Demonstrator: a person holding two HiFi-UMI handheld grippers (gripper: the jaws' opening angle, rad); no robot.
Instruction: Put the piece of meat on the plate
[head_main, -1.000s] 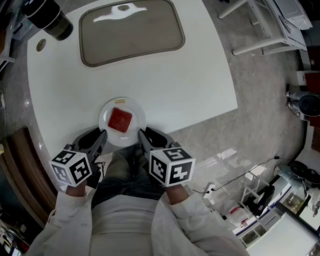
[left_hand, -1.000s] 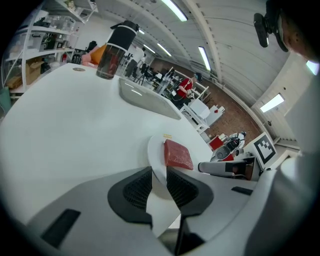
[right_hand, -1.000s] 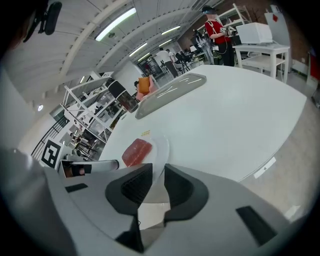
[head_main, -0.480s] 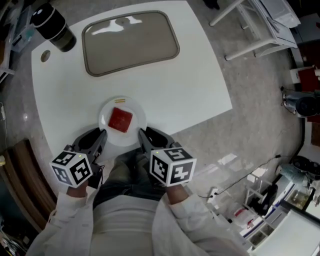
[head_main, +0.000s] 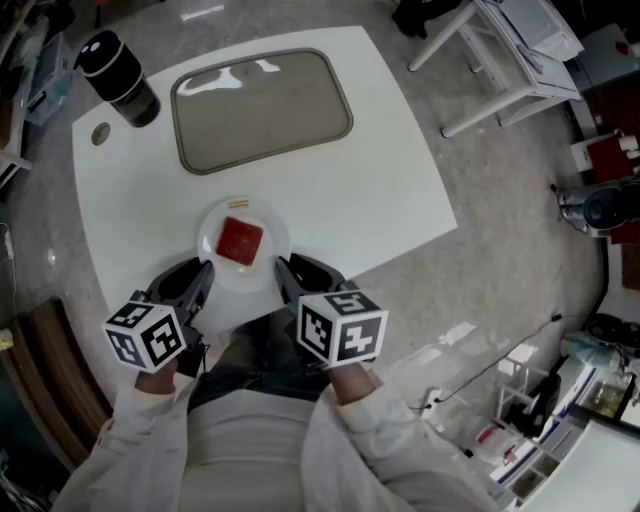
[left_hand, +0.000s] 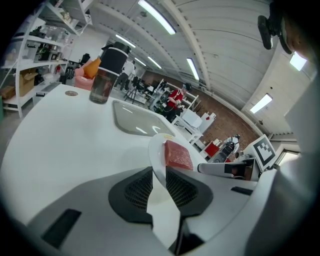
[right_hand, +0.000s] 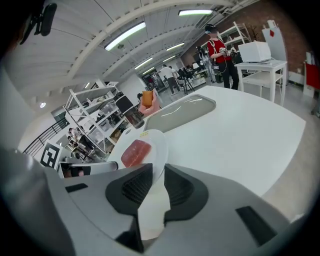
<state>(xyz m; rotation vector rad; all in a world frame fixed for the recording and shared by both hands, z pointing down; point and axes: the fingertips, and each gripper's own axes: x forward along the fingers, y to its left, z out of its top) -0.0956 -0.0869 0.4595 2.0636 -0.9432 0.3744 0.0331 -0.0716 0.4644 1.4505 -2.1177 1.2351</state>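
Observation:
A red square piece of meat lies on a small white plate, held over the near edge of the white table. My left gripper is shut on the plate's left rim and my right gripper on its right rim. In the left gripper view the plate rim runs between the dark pads, with the meat just beyond. The right gripper view shows the plate pinched the same way, the meat on it.
A grey rounded tray lies at the table's far side. A dark cylindrical bottle stands at the far left corner beside a small round disc. White frames and cluttered gear stand on the floor at the right.
Both grippers have risen together with the plate and the meat. The table now looks smaller and farther, and the plate hangs over its near edge.

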